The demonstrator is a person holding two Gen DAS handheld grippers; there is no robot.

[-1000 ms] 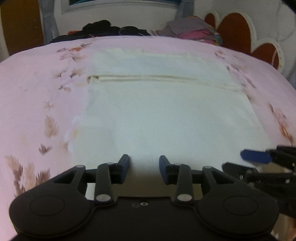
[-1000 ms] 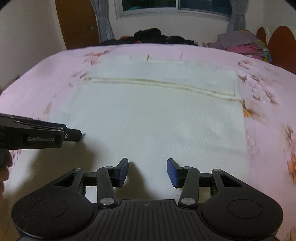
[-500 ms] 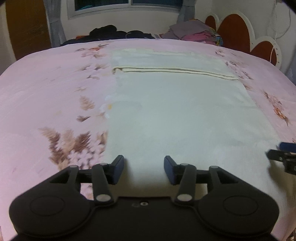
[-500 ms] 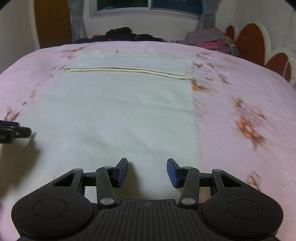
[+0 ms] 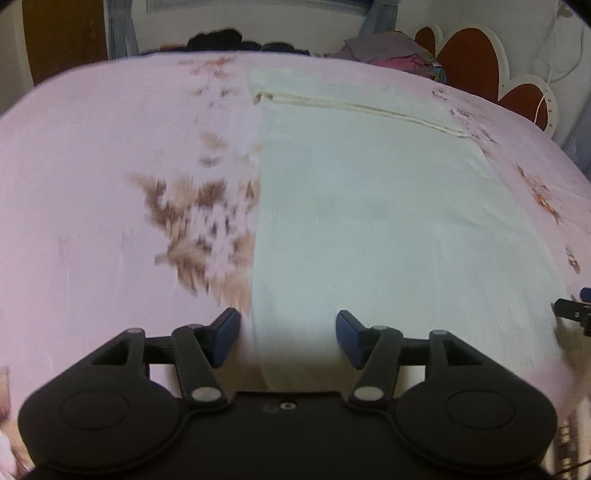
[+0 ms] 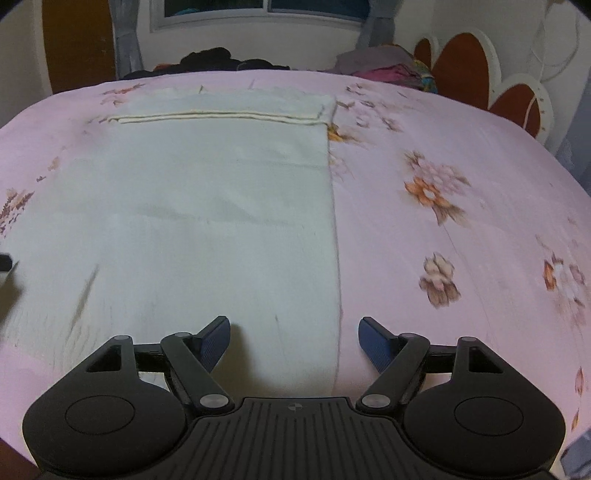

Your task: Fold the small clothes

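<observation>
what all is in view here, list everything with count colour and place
cloth: one, pale cream, spread flat on the bed, a folded band at its far end
bedsheet: one, pink with brown and orange flowers, under the cloth
dark clothes pile: one, black, far edge of the bed
mixed clothes pile: one, grey, pink and more, far right
headboard: one, red-brown and white, right
window: one, back wall
left gripper: open, over the cloth's left edge
right gripper: open, over the cloth's right edge
</observation>
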